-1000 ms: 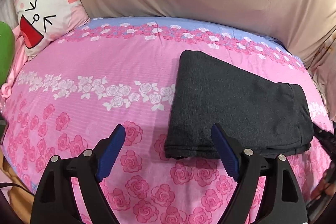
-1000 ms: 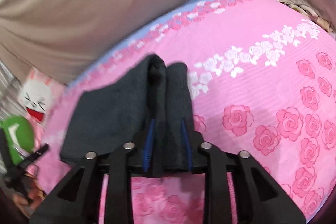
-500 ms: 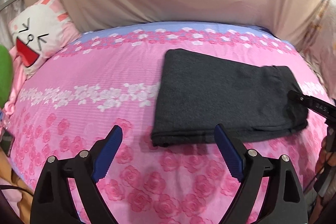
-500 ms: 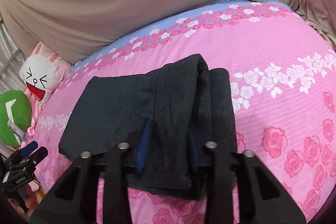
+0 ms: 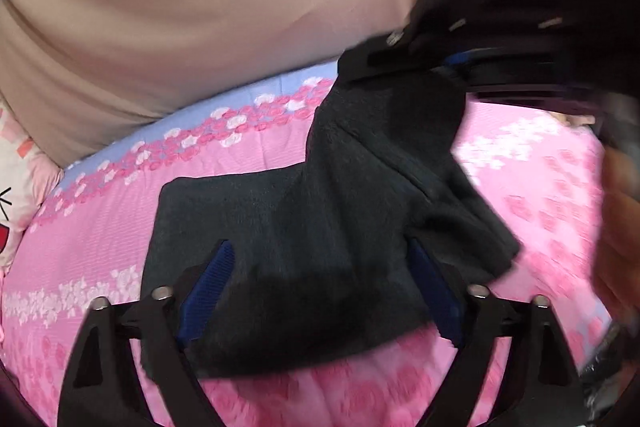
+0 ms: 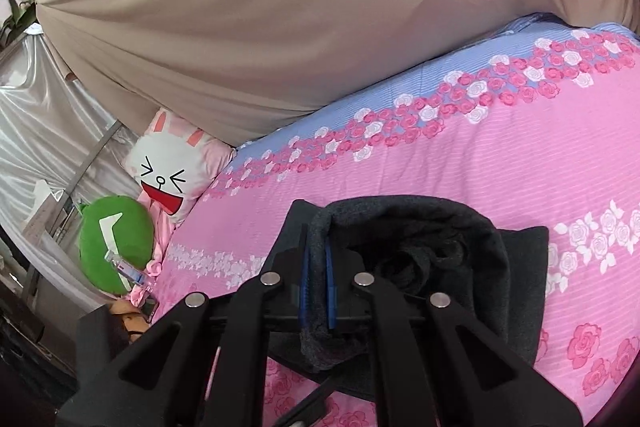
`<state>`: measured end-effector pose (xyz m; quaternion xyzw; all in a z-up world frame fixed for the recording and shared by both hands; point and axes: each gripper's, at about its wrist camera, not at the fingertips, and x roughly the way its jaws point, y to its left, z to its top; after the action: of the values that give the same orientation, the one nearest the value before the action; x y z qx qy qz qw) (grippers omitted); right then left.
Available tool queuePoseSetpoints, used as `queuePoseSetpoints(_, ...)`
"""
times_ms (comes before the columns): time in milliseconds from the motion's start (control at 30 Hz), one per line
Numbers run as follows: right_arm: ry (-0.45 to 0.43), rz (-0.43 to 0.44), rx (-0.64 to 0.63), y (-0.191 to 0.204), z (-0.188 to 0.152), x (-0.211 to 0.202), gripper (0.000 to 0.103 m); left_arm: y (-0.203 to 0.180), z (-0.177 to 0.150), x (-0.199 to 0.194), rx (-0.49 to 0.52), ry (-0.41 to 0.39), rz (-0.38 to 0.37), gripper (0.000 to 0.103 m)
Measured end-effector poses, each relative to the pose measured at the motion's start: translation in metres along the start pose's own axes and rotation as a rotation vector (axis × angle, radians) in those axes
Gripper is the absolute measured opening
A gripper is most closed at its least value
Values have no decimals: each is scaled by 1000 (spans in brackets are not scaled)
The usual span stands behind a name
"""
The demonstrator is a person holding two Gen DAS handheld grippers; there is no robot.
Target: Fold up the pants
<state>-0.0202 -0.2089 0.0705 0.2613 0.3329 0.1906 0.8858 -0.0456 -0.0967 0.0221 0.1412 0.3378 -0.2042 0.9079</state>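
Between the left gripper's (image 5: 320, 291) blue pads lie the dark grey fleece pants (image 5: 304, 227) on a pink rose-print bedspread (image 5: 100, 211); its jaws have just been closing but stand apart, not pressing. Beyond them, the right gripper (image 6: 316, 283) lifts one end, pinched tight on a fold. Only the right wrist view shows a white bunny-face cushion (image 6: 168, 167) and a green plush (image 6: 116, 239).

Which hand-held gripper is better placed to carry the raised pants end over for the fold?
Right hand-held gripper: it is shut on the lifted end of the pants. The left only straddles the flat part.
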Motion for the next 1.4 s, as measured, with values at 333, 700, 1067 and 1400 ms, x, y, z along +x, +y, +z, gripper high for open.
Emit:
queuePoseSetpoints(333,-51,-254,-87,-35,-40,-33,32,85,50,0,-285,-36,-93,8)
queuePoseSetpoints(700,90,-99,-32,-33,-54,44,32,85,61,-8,-251,-47,-92,7)
queuePoseSetpoints(1067,112,-65,-23,-28,-44,68,15,84,57,-6,-229,-41,-80,7)
queuePoseSetpoints(1400,-6,-172,-29,-56,-24,18,9,70,52,1,-215,-36,-85,8)
